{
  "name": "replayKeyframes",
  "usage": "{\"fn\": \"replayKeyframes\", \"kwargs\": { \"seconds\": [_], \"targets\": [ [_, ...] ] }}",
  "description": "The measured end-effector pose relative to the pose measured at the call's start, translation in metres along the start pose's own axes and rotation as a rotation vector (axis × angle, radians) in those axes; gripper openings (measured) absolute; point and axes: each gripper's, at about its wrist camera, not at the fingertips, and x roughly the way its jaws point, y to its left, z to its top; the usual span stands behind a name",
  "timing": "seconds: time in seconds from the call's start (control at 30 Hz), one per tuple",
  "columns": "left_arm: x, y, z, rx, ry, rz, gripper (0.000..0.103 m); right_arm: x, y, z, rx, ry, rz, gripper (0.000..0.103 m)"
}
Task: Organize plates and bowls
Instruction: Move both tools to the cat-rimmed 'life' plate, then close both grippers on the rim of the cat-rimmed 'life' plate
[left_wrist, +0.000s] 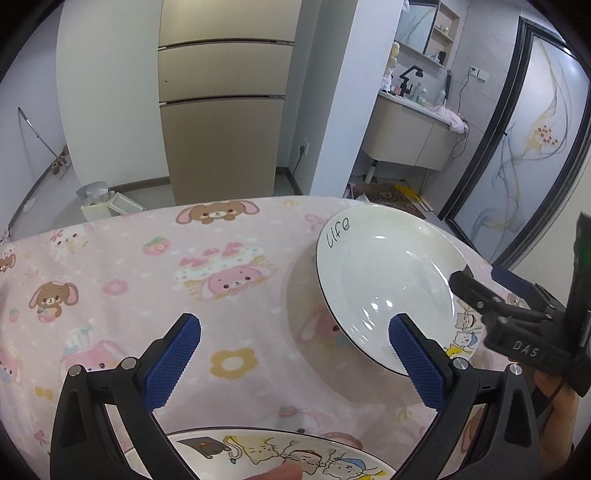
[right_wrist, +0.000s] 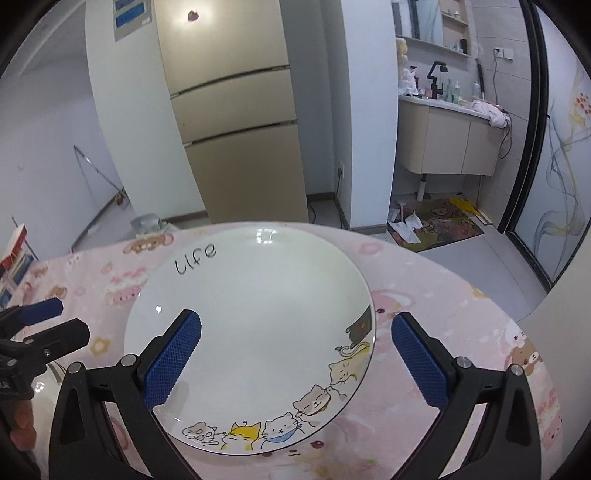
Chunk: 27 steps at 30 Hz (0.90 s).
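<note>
The right gripper (right_wrist: 295, 363) is spread wide, its two blue fingers with cross-hatched rubber pads (right_wrist: 171, 356) set on black plastic arms with round metal pins. Nothing sits between the pads; they hang just above the "Life" plate (right_wrist: 258, 314), one pad over its left side, the other beyond its right rim. In the left wrist view this gripper comes in from the right edge, level with the plate's right rim, with fingers of a hand (left_wrist: 554, 391) beneath its black body.

The plate is round, shallow and glossy white, with a thin dark rim line. The handwritten word "Life" sits on its far-left rim and a row of cartoon cats runs along its near-right rim. It lies toward the far right corner of the tabletop (left_wrist: 129, 295), which is draped in a soft pink cloth printed with rabbits, bears, strawberries and flowers. Whether it rests flat or tips slightly, I cannot tell.

The left gripper (left_wrist: 295, 363) is likewise spread apart and empty, above bare cloth. A second cat plate (left_wrist: 280, 454) shows at the near edge beneath it, a fingertip (left_wrist: 280, 473) at its rim.
</note>
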Motion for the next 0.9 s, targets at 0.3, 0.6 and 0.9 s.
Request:
{"fn": "replayKeyframes", "kwargs": {
  "seconds": [0.3, 0.6, 0.9],
  "targets": [
    [0.014, -0.004, -0.005, 0.002, 0.054, -0.029, 0.103, 0.015, 0.005, -0.004, -0.019, 0.053, 0.003, 0.103],
    [0.016, 0.000, -0.004, -0.043, 0.070, -0.072, 0.103, 0.014, 0.000, -0.005, 0.000, 0.055, 0.016, 0.103],
    [0.020, -0.006, -0.009, -0.059, 0.093, -0.079, 0.103, 0.009, -0.024, -0.003, 0.110, 0.023, 0.061, 0.096]
  ]
}}
